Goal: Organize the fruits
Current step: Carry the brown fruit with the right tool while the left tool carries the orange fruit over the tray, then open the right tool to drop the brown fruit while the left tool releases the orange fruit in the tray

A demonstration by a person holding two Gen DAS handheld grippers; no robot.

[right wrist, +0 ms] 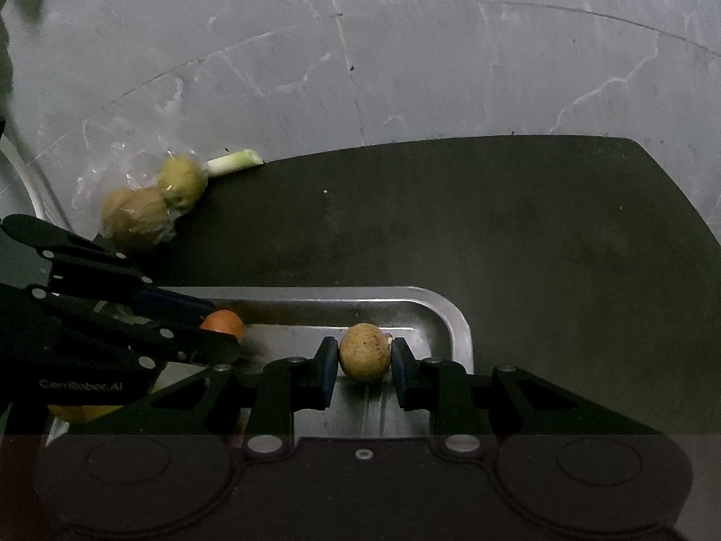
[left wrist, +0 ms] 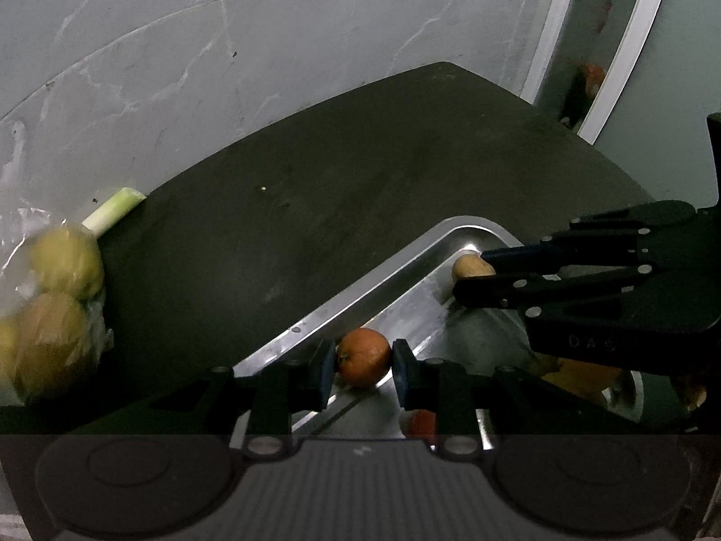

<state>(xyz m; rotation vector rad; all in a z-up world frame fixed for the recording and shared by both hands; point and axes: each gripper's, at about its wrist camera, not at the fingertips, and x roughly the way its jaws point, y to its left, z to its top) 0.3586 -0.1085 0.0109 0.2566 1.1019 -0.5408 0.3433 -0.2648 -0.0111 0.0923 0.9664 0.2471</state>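
Left wrist view: our left gripper (left wrist: 364,363) pinches an orange (left wrist: 364,356) over the tray (left wrist: 288,338); our right gripper (right wrist: 364,360) clamps a brown fruit (right wrist: 365,351). Either may roll if squeezed off-centre; bagged fruit (right wrist: 144,207) lies beyond.

We are looking at a dark mat (right wrist: 450,225) lying on a grey marbled floor (right wrist: 405,67), its cut corner pointing away from us. We are seeing a pale green leek stalk (right wrist: 236,161) resting at the mat's far edge, one cut end just touching it. In the left wrist view, we are noticing a pale strip (left wrist: 631,45) curving along the upper right, beside the marbled surface.
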